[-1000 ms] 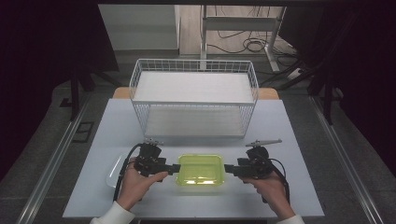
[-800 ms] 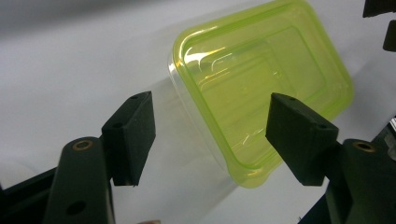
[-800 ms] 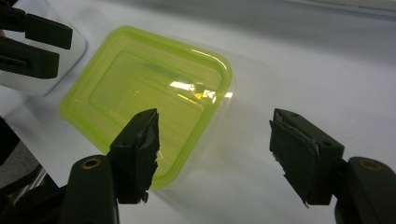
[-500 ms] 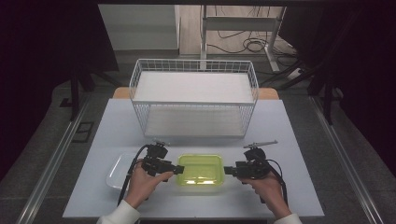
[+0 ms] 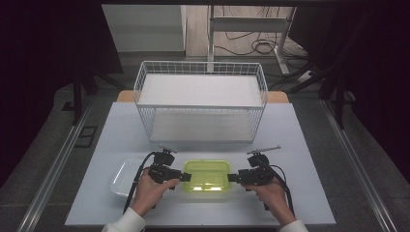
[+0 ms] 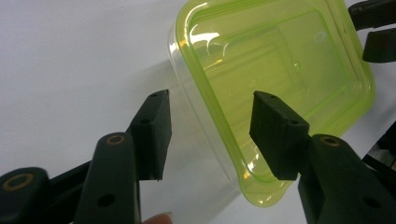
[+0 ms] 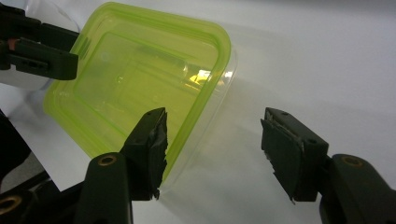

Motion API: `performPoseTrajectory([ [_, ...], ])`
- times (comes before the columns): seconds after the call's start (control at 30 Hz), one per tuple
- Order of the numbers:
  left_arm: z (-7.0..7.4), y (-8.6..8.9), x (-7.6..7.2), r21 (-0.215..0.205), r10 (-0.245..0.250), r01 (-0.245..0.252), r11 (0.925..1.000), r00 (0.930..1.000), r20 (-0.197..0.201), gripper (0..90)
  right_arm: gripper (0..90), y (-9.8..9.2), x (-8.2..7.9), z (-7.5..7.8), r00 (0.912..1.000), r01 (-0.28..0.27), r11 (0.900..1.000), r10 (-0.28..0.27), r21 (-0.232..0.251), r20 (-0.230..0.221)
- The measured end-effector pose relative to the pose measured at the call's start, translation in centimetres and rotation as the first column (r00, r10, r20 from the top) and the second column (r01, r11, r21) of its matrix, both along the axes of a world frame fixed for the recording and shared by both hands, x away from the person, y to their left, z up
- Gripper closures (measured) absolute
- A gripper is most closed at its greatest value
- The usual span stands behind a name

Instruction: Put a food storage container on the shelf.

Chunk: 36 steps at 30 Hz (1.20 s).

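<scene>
From the high view, a yellow-green container sits on the pale table near its front edge, between the two hands. The left tongs reach its left end and the right tongs its right end, each held by a hand coming up from the bottom; the other hand mirrors it. Just left of the container, partly under the left tongs' cable, lies a clear lid or tray. Farther back on the table stands a white wire basket, well apart from the container. In the left gripper view, the left tongs are spread wide, straddling the edge of the container; one jaw lies over the green top and the other over the bare table, neither pressing on the rim. The right tongs show at the upper right, at the container's far end. In the right gripper view, the right tongs are likewise wide apart, one jaw over the rim of the container, the other above the table, gripping nothing. The left tongs appear at the upper left beside the far end.
</scene>
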State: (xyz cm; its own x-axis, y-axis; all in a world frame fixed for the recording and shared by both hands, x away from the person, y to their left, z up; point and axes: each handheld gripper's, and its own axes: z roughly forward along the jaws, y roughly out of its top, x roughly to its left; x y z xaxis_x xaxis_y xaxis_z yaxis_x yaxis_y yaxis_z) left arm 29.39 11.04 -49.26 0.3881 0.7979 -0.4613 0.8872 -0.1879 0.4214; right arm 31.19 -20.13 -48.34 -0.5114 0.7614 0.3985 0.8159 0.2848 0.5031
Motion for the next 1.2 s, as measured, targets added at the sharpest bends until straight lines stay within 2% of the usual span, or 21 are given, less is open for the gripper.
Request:
performPoseTrajectory([
  [0.1, -0.1, 0.0, 0.0, -0.003, -0.001, 0.001, 1.0, 1.0, -0.003, 51.0, 40.8, 0.1, 0.2, -0.2, 0.9999, -0.001, 1.0, 0.001, 0.01, -0.011],
  [0.17, -0.1, 0.0, 0.1, -0.01, -0.005, 0.005, 0.9999, 0.9999, -0.01, 52.4, 43.1, 0.6, 0.6, -0.6, 0.9995, -0.001, 0.999, 0.002, 0.033, -0.03],
  [0.43, -0.3, 0.1, 0.2, -0.04, -0.011, 0.01, 0.9991, 0.9996, -0.025, 60.8, 51.1, 1.1, 0.7, -0.9, 0.9976, -0.004, 0.999, 0.007, 0.045, -0.07],
  [0.6, -0.4, 0.3, 0.2, -0.056, -0.011, 0.009, 0.9984, 0.9993, -0.036, 63.7, 59.9, 0.9, 0.9, -1.1, 0.9931, -0.004, 0.995, 0.017, 0.104, -0.116],
  [0.73, -0.3, 0.2, 0.1, -0.061, -0.009, 0.006, 0.9981, 0.999, -0.043, 65.4, 67.9, 0.5, 1.0, -1.4, 0.9883, 0.019, 0.99, 0.003, 0.142, -0.153],
  [0.83, -0.3, 0.3, 0.0, -0.071, -0.007, 0.004, 0.9975, 0.9989, -0.047, 66.2, 69.3, 0.4, 0.9, -1.3, 0.9882, 0.026, 0.989, -0.004, 0.143, -0.153],
  [0.97, -0.1, 0.4, -0.2, -0.079, -0.013, 0.01, 0.9968, 0.9994, -0.034, 68.6, 72.9, 0.4, 0.7, -1.1, 0.9898, 0.037, 0.988, -0.016, 0.15, -0.141],
  [1.0, 0.0, 0.3, -0.3, -0.093, 0.004, -0.007, 0.9956, 0.9997, -0.025, 70.4, 75.6, 0.2, 0.6, -0.9, 0.9911, 0.043, 0.987, -0.022, 0.158, -0.132],
  [1.1, 0.2, 0.6, -0.4, -0.103, -0.011, 0.01, 0.9946, 0.9999, -0.01, 73.4, 77.2, 0.3, 0.4, -0.5, 0.9937, 0.042, 0.988, -0.026, 0.148, -0.109],
  [1.2, 0.5, 0.5, -0.5, -0.117, 0.009, -0.008, 0.9931, 0.9999, 0.006, 74.3, 77.7, 0.3, 0.1, -0.1, 0.9965, 0.031, 0.989, -0.019, 0.142, -0.081],
])
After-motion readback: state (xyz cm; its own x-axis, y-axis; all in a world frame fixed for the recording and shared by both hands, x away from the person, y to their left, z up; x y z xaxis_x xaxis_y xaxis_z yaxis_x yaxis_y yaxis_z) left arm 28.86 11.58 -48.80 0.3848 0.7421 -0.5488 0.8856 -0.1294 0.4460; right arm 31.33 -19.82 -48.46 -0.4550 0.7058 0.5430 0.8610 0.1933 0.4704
